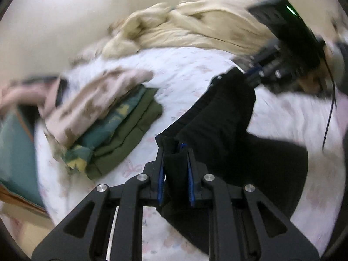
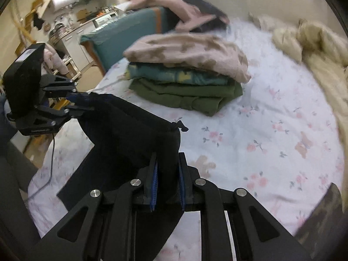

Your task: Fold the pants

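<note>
Black pants [image 2: 130, 130] hang between black grippers with blue pads [image 2: 154, 187], over a white sheet [image 2: 261, 130] with pink flowers, beside a stack [image 2: 187, 76] of olive, teal-and-yellow, and pink-brown camouflage clothes, near a cream blanket [image 1: 195, 26].

**Pants strung between two grippers over the bed**

The pants [image 2: 130, 130] hang above the bed [image 2: 261, 130], one end in each hand-held gripper. Behind them sits a stack of folded clothes [image 2: 187, 76] on the bed, and a blanket [image 2: 315, 50] lies bunched to its right.
</note>
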The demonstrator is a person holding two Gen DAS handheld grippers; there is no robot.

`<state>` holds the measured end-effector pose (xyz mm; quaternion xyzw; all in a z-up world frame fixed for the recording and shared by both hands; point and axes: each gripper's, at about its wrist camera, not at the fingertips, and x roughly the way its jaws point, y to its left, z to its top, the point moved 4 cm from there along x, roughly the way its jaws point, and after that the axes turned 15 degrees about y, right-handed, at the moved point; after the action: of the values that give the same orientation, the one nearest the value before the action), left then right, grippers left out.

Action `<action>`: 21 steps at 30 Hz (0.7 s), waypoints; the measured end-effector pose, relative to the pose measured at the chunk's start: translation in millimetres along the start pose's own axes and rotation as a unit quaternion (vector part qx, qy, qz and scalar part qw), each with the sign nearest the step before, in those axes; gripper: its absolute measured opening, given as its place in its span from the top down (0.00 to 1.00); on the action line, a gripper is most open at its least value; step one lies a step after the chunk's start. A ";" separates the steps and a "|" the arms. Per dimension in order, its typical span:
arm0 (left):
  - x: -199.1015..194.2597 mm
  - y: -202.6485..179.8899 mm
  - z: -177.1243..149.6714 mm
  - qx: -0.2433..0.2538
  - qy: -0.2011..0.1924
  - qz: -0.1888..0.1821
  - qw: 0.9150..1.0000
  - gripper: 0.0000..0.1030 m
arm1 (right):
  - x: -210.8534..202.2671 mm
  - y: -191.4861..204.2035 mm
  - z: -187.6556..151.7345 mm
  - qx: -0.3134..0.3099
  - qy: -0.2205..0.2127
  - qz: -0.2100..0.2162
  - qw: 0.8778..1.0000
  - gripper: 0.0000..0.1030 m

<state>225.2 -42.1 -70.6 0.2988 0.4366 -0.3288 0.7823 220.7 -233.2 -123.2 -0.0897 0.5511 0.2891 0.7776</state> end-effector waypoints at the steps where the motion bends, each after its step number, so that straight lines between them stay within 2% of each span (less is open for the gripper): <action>1: -6.7 -10.1 -6.1 0.007 -0.003 -0.001 1.000 0.86 | -4.9 9.6 -11.7 -0.001 -0.001 -0.003 1.000 0.85; 4: -24.3 -45.3 -28.6 0.047 -0.009 0.008 0.999 0.86 | -10.6 38.3 -44.8 -0.012 0.003 -0.028 1.000 0.85; 8: -25.1 -97.8 -58.8 0.107 0.011 0.029 0.994 0.85 | 9.7 80.3 -95.8 -0.051 0.031 -0.088 0.994 0.84; 12: -7.6 -142.7 -94.4 0.168 0.067 0.026 0.983 0.82 | 32.2 97.8 -130.9 -0.068 0.085 -0.113 0.988 0.84; 13: -3.6 -148.5 -102.7 0.170 0.081 0.022 0.982 0.80 | 35.4 98.5 -137.9 -0.066 0.096 -0.112 0.987 0.80; 14: 3.7 -154.6 -114.0 0.184 0.111 0.019 0.976 0.76 | 38.3 99.5 -146.1 -0.061 0.111 -0.102 0.987 0.75; 15: 7.8 -156.6 -120.5 0.194 0.128 0.025 0.972 0.69 | 42.5 99.3 -155.3 -0.056 0.133 -0.091 0.985 0.69; 16: 13.2 -156.0 -129.7 0.203 0.153 0.040 0.966 0.59 | 45.7 98.0 -165.7 -0.048 0.159 -0.091 0.982 0.55; 17: 15.9 -151.9 -137.3 0.202 0.177 0.040 0.962 0.55 | 46.9 97.1 -172.5 -0.041 0.174 -0.091 0.980 0.46; 19: 10.3 -143.4 -143.6 0.179 0.193 0.007 0.965 0.55 | 40.5 96.6 -182.6 -0.040 0.188 -0.080 0.978 0.49; 21: 0.4 -127.6 -138.8 0.122 0.196 -0.042 0.972 0.55 | 18.9 93.9 -176.6 -0.022 0.143 -0.074 0.987 0.49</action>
<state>58.9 -14.7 -155.0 0.4323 0.5496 -0.3473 0.6248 31.3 -230.7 -190.0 -0.1878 0.6418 0.2274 0.7079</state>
